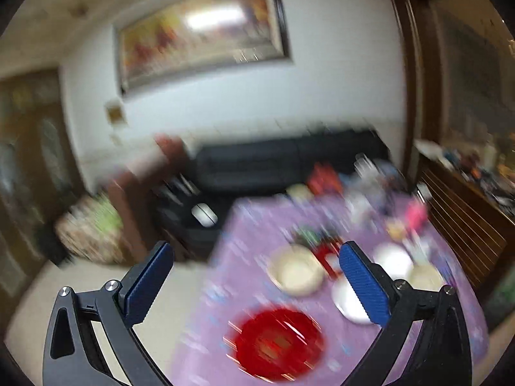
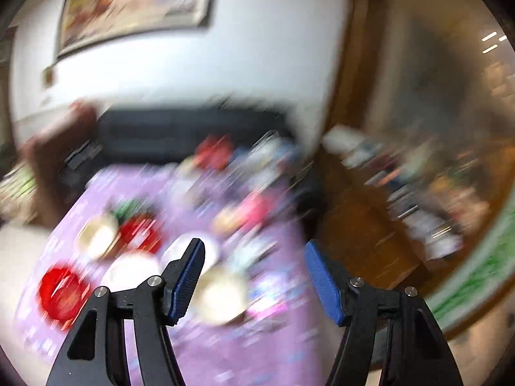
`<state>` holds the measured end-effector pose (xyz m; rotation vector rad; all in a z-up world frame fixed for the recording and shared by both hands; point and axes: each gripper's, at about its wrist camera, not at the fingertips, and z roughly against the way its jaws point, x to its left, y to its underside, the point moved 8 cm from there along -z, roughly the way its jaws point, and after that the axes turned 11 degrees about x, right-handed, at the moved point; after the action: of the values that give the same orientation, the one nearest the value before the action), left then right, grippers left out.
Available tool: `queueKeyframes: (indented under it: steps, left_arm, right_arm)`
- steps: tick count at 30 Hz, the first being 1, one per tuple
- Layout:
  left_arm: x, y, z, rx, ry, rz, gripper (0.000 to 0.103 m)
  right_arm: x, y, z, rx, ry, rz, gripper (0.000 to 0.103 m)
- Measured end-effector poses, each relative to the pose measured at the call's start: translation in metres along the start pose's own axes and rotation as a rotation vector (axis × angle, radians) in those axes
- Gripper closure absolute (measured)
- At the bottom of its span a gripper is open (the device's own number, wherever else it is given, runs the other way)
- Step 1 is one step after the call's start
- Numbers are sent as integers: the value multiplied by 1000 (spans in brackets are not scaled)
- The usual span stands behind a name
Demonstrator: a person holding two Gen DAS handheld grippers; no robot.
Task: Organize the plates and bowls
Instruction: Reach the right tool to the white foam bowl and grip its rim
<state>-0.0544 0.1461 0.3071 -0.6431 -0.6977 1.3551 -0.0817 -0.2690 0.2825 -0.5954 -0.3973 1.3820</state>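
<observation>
Both views are motion-blurred. A purple tablecloth (image 1: 231, 276) covers the table. On it lie a red plate (image 1: 276, 342), a cream bowl (image 1: 297, 273), a white plate (image 1: 349, 299), another white dish (image 1: 392, 259) and a small cream bowl (image 1: 426, 276). My left gripper (image 1: 254, 260) is open and empty, high above the table's near left part. My right gripper (image 2: 256, 254) is open and empty above the table; a cream bowl (image 2: 222, 296) shows between its fingers, with the red plate (image 2: 62, 291) and a white plate (image 2: 130, 271) to the left.
Blurred clutter of jars and packets (image 1: 370, 189) fills the table's far end. A black sofa (image 1: 283, 160) stands behind it against the white wall. A wooden cabinet (image 1: 466, 218) with items on top is at the right. Pale floor (image 1: 96, 289) lies left of the table.
</observation>
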Motion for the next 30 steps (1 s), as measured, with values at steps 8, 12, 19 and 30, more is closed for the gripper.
queueKeyframes:
  steps: [8, 12, 19, 30]
  left_arm:
    - [-101, 104, -205, 364, 289, 9, 0]
    - [-138, 140, -266, 523, 353, 50, 1]
    - [-151, 143, -323, 604, 372, 125, 11]
    - [-173, 154, -357, 704, 402, 95, 44]
  right_arm:
    - [109, 75, -206, 325, -282, 27, 42]
    - [139, 88, -236, 341, -302, 25, 42]
    - [152, 72, -275, 317, -285, -21, 52]
    - [162, 81, -319, 407, -371, -93, 59]
